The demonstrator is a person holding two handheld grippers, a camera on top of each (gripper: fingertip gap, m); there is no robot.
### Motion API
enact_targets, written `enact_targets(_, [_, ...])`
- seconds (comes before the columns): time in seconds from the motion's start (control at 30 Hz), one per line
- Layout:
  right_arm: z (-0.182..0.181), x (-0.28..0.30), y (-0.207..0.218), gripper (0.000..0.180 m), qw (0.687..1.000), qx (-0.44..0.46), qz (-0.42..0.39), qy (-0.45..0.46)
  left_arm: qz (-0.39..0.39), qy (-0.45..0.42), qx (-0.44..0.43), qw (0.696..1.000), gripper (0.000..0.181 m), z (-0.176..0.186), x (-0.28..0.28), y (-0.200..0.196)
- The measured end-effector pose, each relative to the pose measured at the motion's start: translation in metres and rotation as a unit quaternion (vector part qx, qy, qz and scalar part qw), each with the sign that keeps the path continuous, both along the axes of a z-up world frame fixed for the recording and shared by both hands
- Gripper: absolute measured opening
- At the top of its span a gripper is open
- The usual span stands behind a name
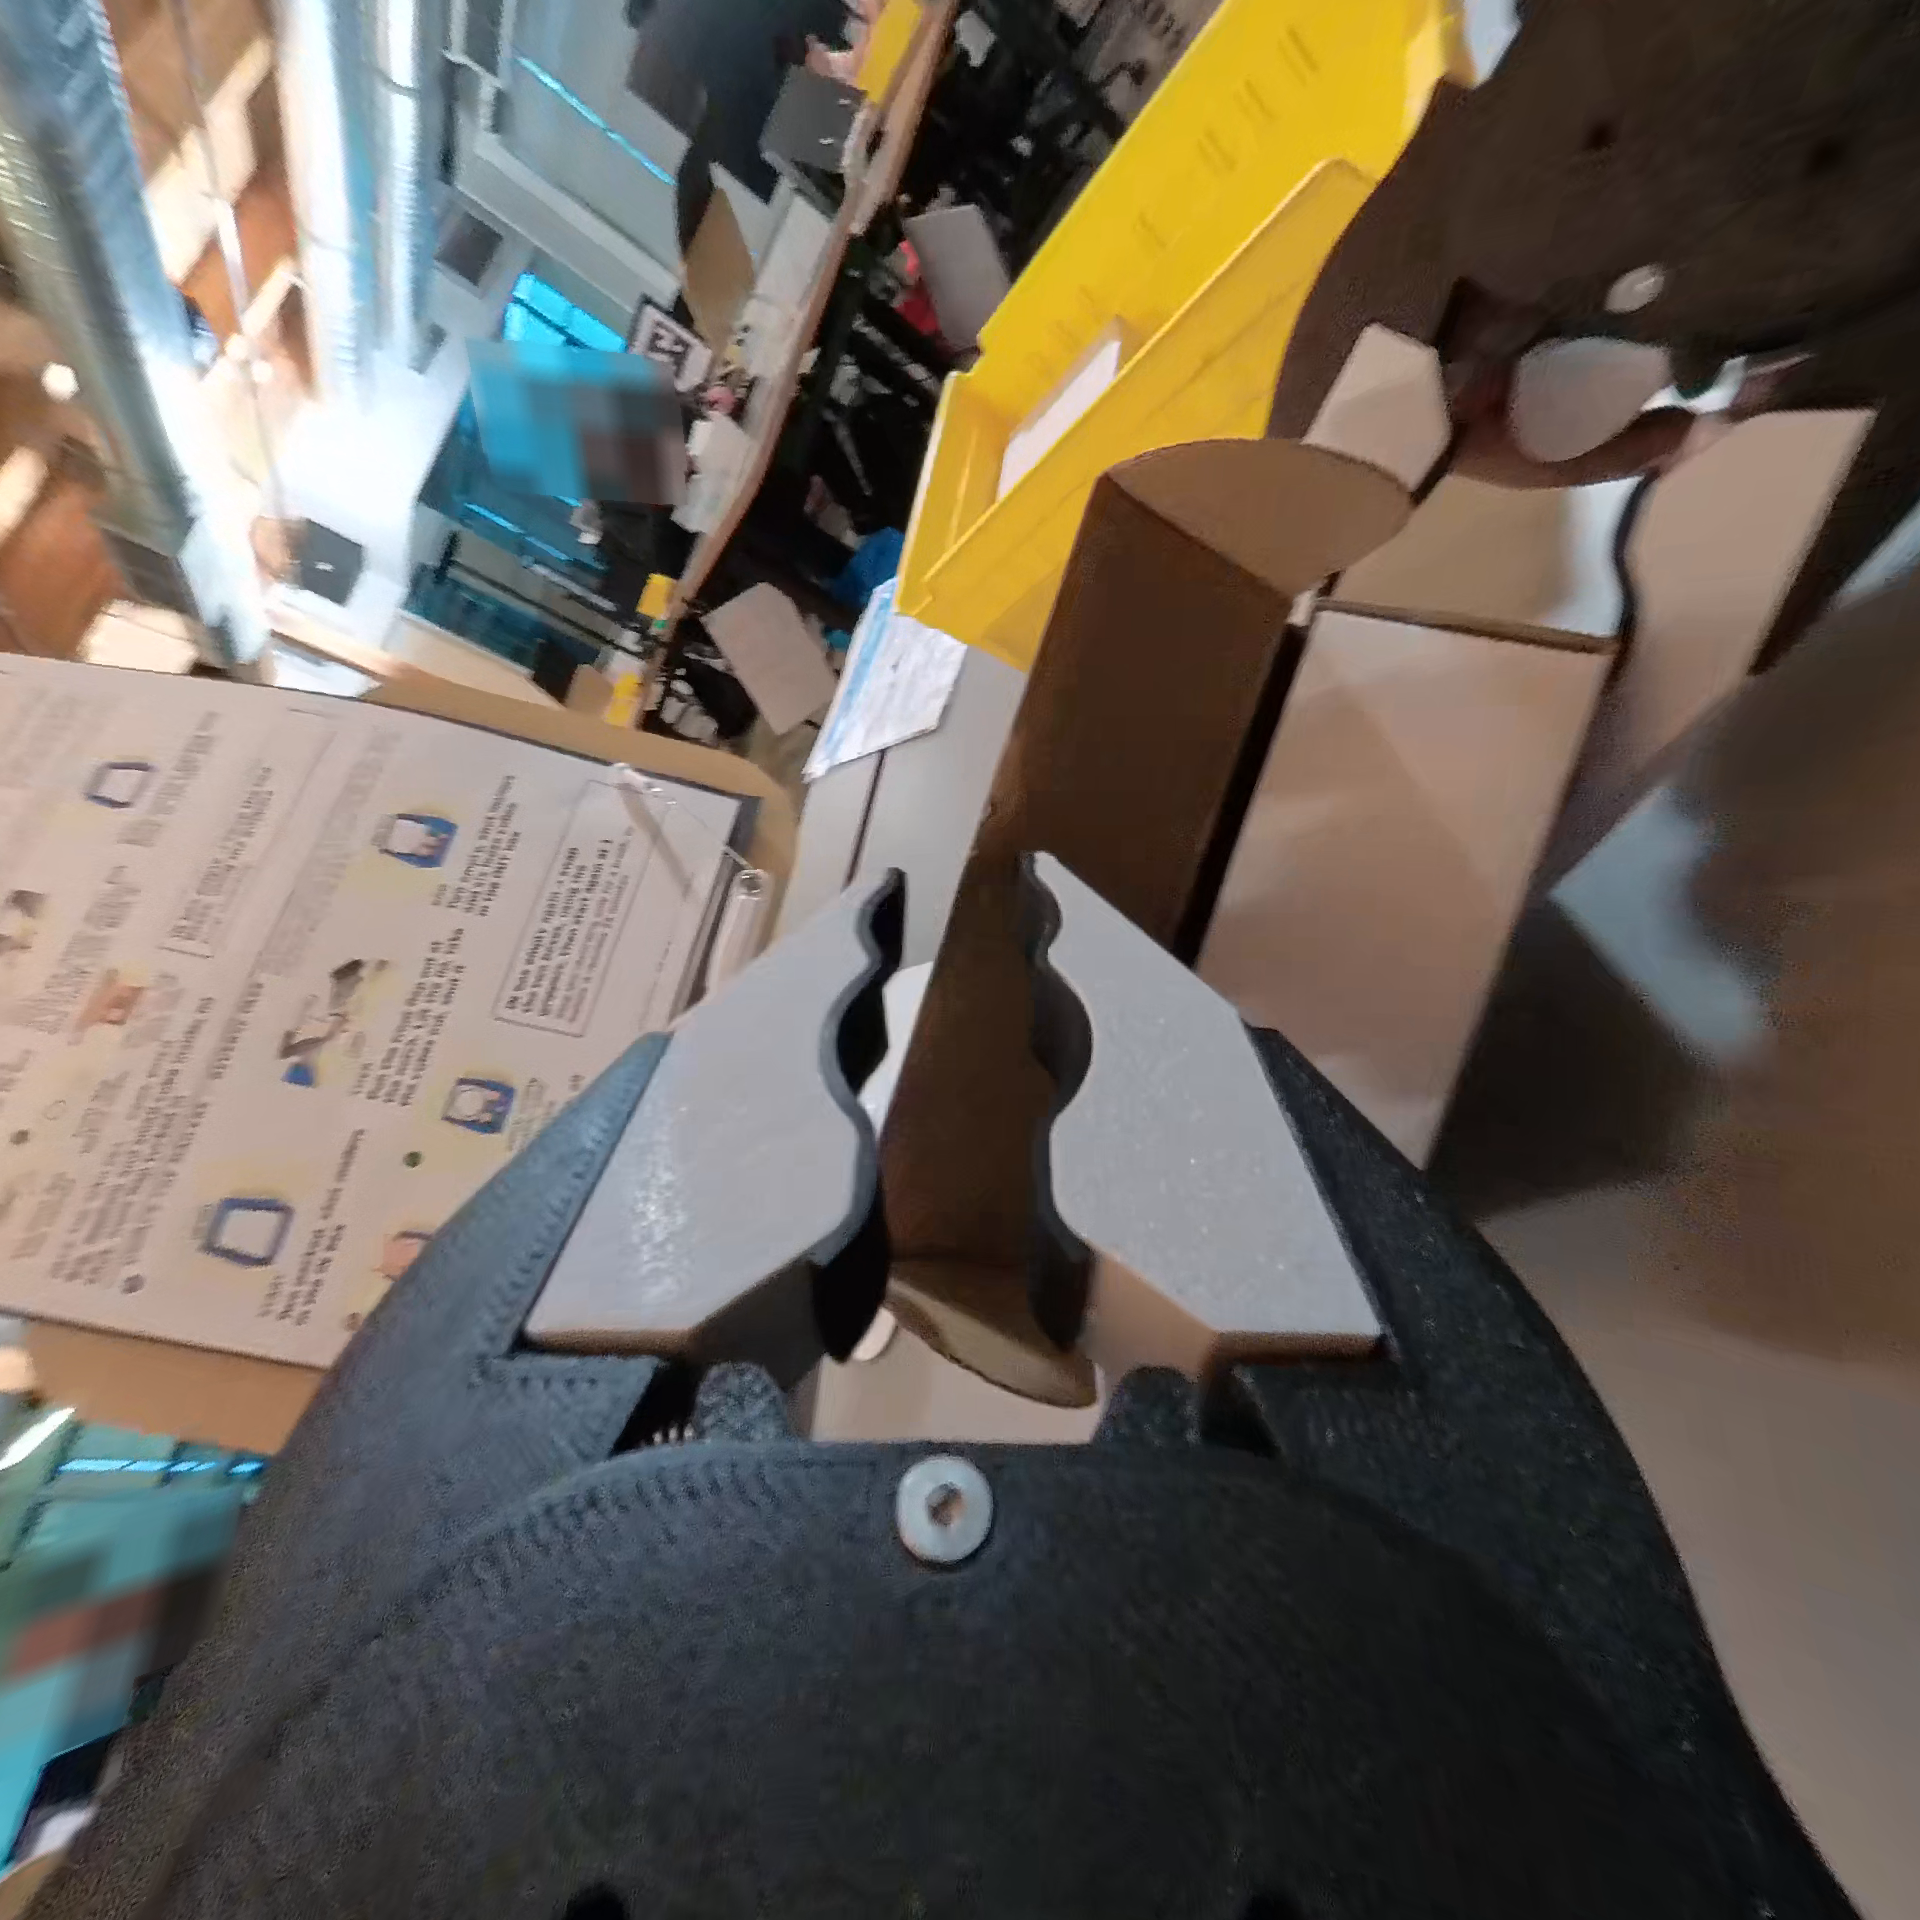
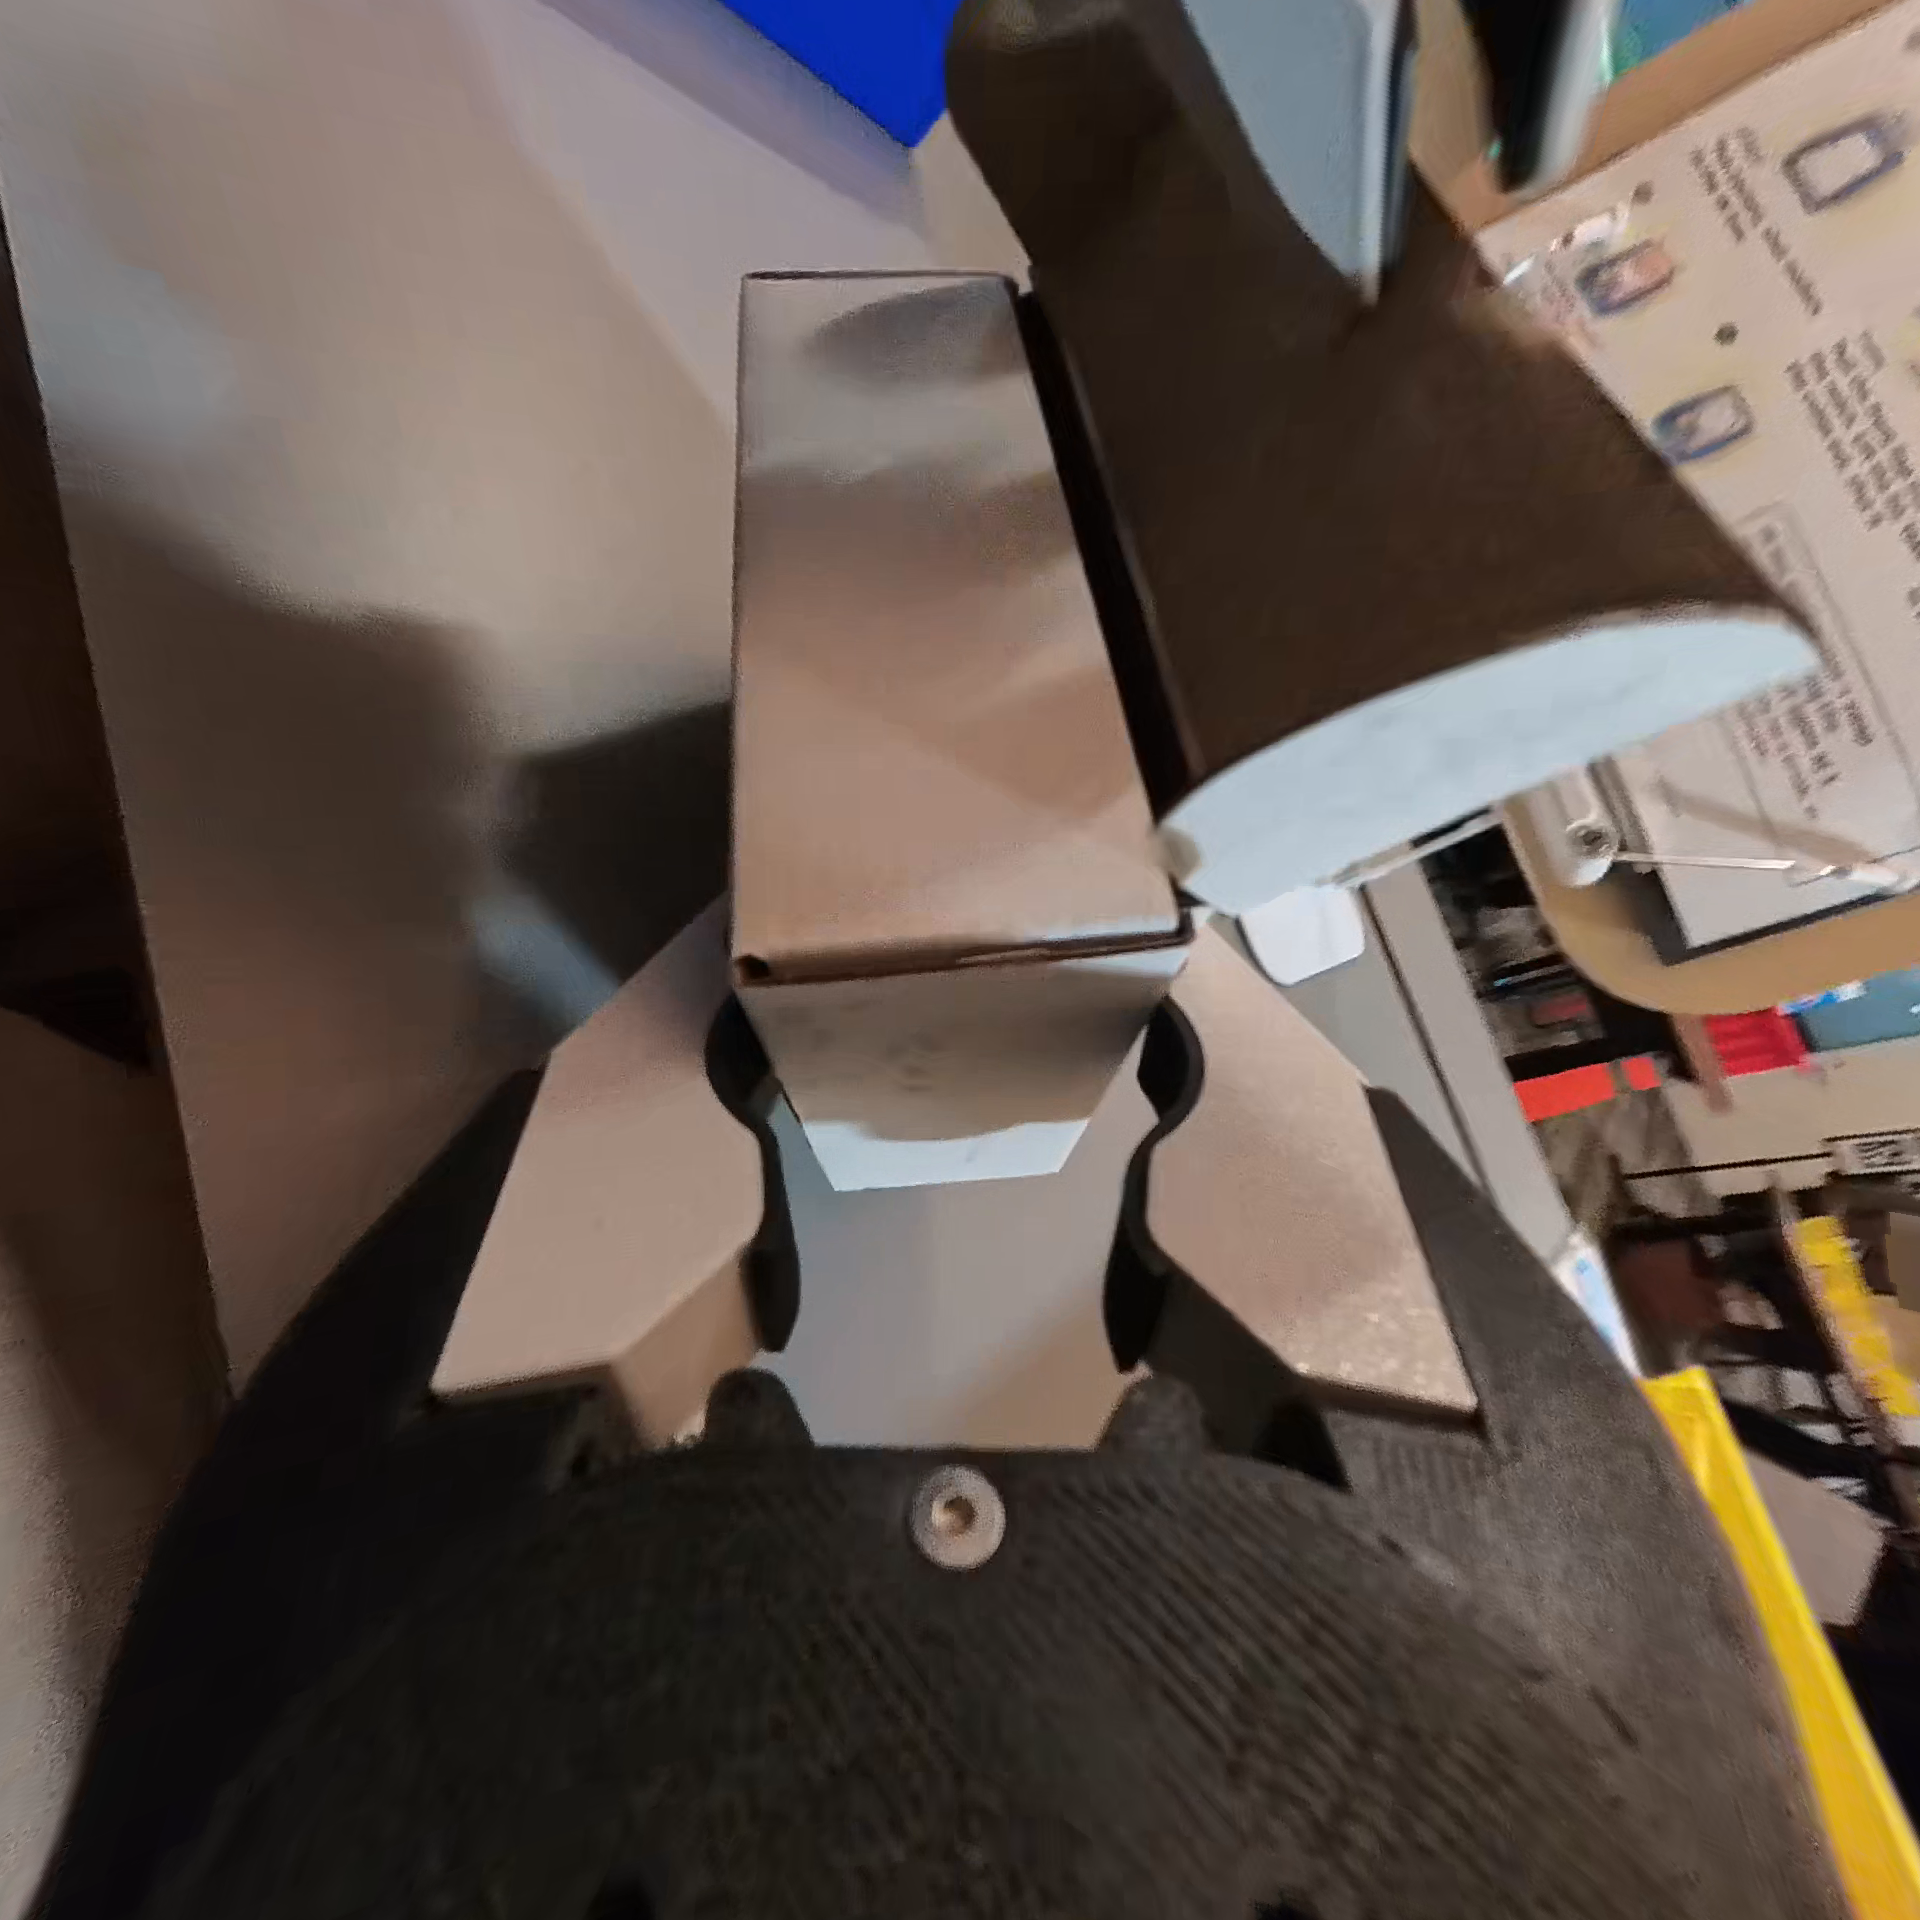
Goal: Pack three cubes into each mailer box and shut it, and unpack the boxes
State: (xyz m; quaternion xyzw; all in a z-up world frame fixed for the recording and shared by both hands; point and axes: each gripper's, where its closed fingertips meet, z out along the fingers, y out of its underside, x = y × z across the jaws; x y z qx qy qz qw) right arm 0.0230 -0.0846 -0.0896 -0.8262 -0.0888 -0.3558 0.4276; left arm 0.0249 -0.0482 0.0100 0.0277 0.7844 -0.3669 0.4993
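Beside yellow bin point(image 1: 1132, 416), both grippers (left point(image 1: 961, 883), right point(image 2: 951, 1023)) grip mailer box point(image 2: 925, 623).

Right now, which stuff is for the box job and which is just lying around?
For the job:
- mailer box, with its open flap
- left gripper, gripping the flap
- right gripper, on the box's end

Lying around:
- yellow bin
- instruction sheet

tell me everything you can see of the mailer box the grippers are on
The mailer box is plain brown cardboard, long and narrow, its lid swung open with a rounded tuck flap. The left gripper pinches the lid's edge; the right gripper straddles a small end flap. No cubes are visible.
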Motion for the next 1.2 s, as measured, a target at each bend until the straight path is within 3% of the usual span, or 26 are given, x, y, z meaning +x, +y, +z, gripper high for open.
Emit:
enact_targets(0.13, [0.000, 0.007, -0.003, 0.073, 0.999, -0.006, -0.008, -0.050, 0.011, -0.019, -0.034, 0.999, 0.057, 0.010, 0.005, 0.008])
enact_targets(0.33, [0.002, 0.011, -0.006, 0.074, 0.998, 0.000, -0.008, -0.065, 0.000, 0.150, -0.109, 0.983, 0.080, -0.015, 0.009, 0.034])
enact_targets(0.43, [0.003, 0.010, -0.005, 0.074, 0.998, 0.011, -0.003, -0.061, 0.005, 0.163, -0.114, 0.980, 0.062, -0.032, 0.016, 0.047])
enact_targets(0.53, [0.005, 0.013, -0.007, 0.073, 0.999, 0.031, -0.011, -0.038, -0.006, 0.151, -0.101, 0.983, 0.013, -0.041, 0.016, 0.047])
enact_targets(0.6, [0.003, 0.021, -0.011, 0.073, 0.998, 0.041, -0.034, -0.024, 0.006, 0.135, -0.091, 0.987, 0.011, -0.043, 0.021, 0.046])
enact_targets(0.73, [0.004, 0.043, -0.024, 0.095, 0.992, 0.072, -0.099, 0.009, 0.064, 0.077, -0.067, 0.993, 0.004, -0.038, 0.037, 0.057])
enact_targets(0.8, [0.016, 0.047, -0.028, 0.096, 0.986, 0.117, -0.112, 0.029, 0.091, 0.060, -0.071, 0.991, 0.001, -0.035, 0.044, 0.063])
enact_targets(0.97, [0.049, 0.036, -0.027, 0.078, 0.979, 0.183, -0.089, -0.011, 0.104, 0.054, -0.060, 0.991, 0.002, -0.037, 0.046, 0.060])
enact_targets(1.2, [0.038, 0.010, 0.001, 0.062, 0.988, 0.130, -0.050, -0.066, 0.108, 0.071, -0.042, 0.991, 0.002, -0.030, 0.038, 0.043])
